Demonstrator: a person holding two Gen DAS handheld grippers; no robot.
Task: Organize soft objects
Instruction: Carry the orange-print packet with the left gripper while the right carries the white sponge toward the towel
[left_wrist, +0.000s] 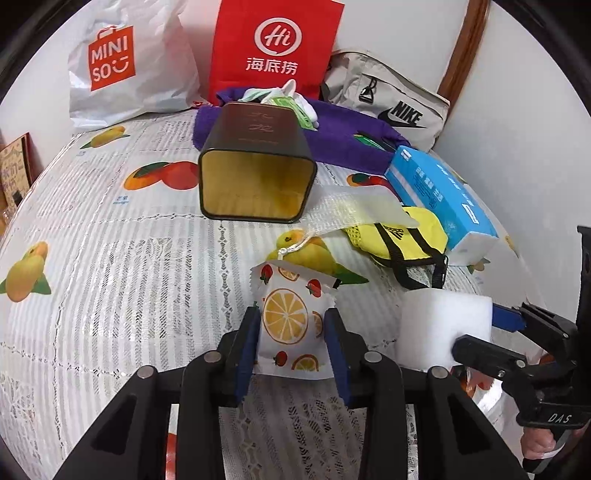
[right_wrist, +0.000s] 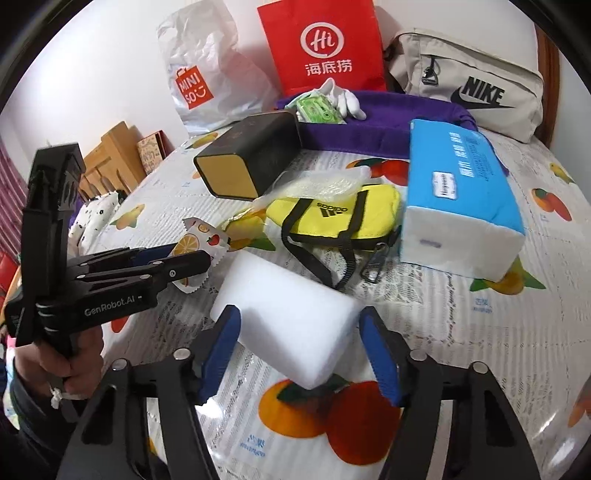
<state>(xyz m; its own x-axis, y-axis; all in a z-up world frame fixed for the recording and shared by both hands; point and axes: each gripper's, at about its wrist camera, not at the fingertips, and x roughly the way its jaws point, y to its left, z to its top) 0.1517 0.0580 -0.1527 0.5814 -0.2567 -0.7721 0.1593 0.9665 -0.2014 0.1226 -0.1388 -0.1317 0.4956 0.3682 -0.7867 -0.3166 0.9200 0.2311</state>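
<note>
- My left gripper (left_wrist: 291, 325) pinches a small white soft packet printed with orange slices and strawberries (left_wrist: 290, 317); both blue pads press its sides.
- My right gripper (right_wrist: 301, 347) is spread around a white rectangular foam sponge block (right_wrist: 291, 325). The left pad is at its side; the right pad shows a gap, so I judge it not yet gripped.
- Landmark: the dark square tin lying on its side, gold interior open (left_wrist: 255, 173).
- Both soft items lie on the near side of the tin's mouth, the packet closer to it, the sponge further right.
- The sponge's long axis runs diagonally across my right jaws.
</note>
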